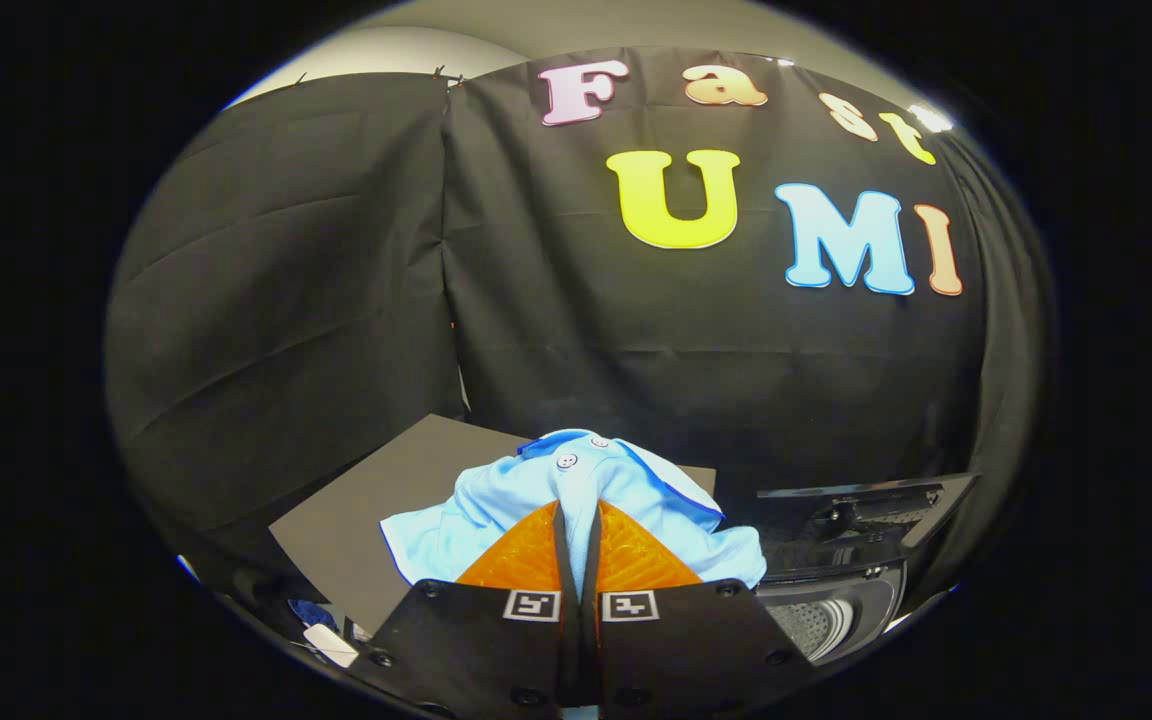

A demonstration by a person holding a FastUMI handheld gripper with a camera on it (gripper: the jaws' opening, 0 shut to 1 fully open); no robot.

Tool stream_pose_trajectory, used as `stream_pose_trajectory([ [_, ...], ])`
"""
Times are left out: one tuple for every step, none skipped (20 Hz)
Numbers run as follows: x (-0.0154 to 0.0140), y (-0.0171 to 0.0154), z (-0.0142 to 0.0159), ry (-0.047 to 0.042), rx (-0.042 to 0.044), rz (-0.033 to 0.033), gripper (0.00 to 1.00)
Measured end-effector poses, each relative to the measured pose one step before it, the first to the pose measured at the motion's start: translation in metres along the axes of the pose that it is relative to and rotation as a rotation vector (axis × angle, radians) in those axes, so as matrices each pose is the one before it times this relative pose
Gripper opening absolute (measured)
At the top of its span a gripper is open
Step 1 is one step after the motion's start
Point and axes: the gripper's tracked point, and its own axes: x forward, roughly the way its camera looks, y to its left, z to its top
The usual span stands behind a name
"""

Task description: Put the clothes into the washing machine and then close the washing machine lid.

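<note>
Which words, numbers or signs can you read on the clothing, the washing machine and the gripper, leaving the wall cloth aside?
No text can be read.
Light blue shirt: plain cloth and buttons, no print.
Washing machine: no legible marking.
Gripper, shut on the shirt: two square coded markers, patterns only, no words.
White tag below the shirt: too small to read.

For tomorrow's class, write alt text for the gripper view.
The gripper is shut on a light blue shirt, held above a dark board. Beyond it to the right stands the washing machine, lid open.
</note>
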Motion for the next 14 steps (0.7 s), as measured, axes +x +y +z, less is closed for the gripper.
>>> stream_pose_trajectory([
  [-0.00249,-0.00722,-0.00103,0.00048,0.00455,-0.00511,0.01],
  [-0.00186,-0.00667,-0.00035,-0.00373,0.00525,-0.00611,0.01],
  [-0.00256,-0.00627,-0.0009,-0.00384,0.00371,-0.00552,0.01],
  [-0.00108,-0.00666,0.00026,-0.00274,0.0035,-0.00595,0.01],
  [-0.00178,-0.00518,-0.00047,-0.00046,0.00234,-0.00557,0.01],
  [-0.00155,-0.00723,-0.00076,-0.00294,0.00472,-0.00697,0.01],
  [-0.00095,-0.00511,-0.00052,-0.0001,0.00267,-0.00538,0.01],
  [-0.00141,-0.0063,-0.00125,-0.00303,0.00362,-0.00742,0.01],
  [-0.00075,-0.00631,-0.00162,-0.00173,0.00271,-0.00731,0.01],
  [-0.00165,-0.00631,-0.0007,0.00006,0.00189,-0.00666,0.01],
  [-0.00068,-0.00483,-0.00127,0.00018,0.00184,-0.00581,0.01],
  [-0.00068,-0.00701,-0.00085,-0.00004,0.00389,-0.00641,0.01],
  [-0.00118,-0.00508,-0.00059,-0.00052,0.00275,-0.00363,0.01],
  [-0.00058,-0.00584,-0.00169,0.00006,0.00258,-0.00615,0.01],
])
